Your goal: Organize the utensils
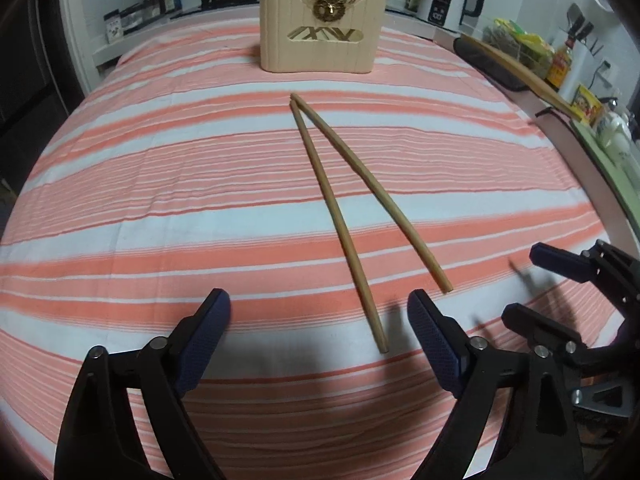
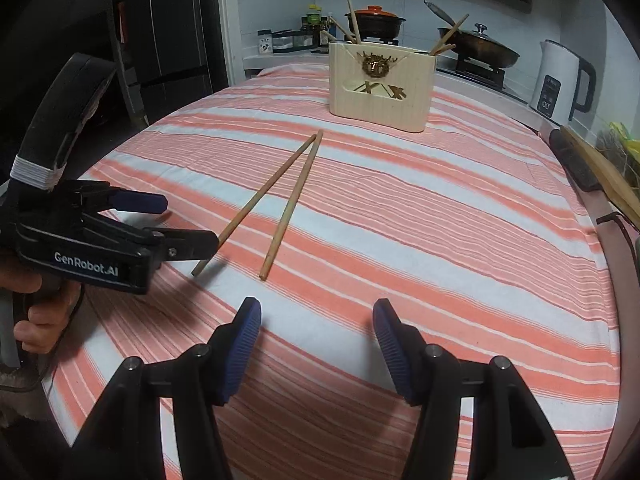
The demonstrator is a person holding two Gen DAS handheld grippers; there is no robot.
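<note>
Chopsticks (image 1: 340,220) lie loose on a tabletop covered by a cloth (image 1: 160,200) striped in coral, white and pale blue. The two wooden sticks form a narrow V: their far tips touch, pointing toward a cream-coloured holder (image 1: 320,32), and their near ends spread apart toward the cameras. The holder stands upright at the far side of the cloth, apart from the loose pair. It is a box-like container with a gold crest on its front and cut-out openings below the crest. Several more chopsticks stand inside it, leaning outward at both ends, and crossed sticks show through the cut-outs. The left gripper (image 1: 320,320) hovers just above the cloth with its jaws spread wide and nothing between the blue pads; the near end of one loose chopstick lies just ahead of the gap, closer to the right-hand pad. The right gripper (image 2: 316,320) hangs beside it, also released and holding nothing, its jaws parted over bare cloth, with the near end of the other stick a little ahead and to the left. A person's hand (image 2: 36,312) grips the left tool's handle. Behind the table, a counter holds a lidded pot (image 2: 374,20), a covered pan (image 2: 480,46), a white electric kettle (image 2: 560,76) and small bottles (image 2: 316,26).
</note>
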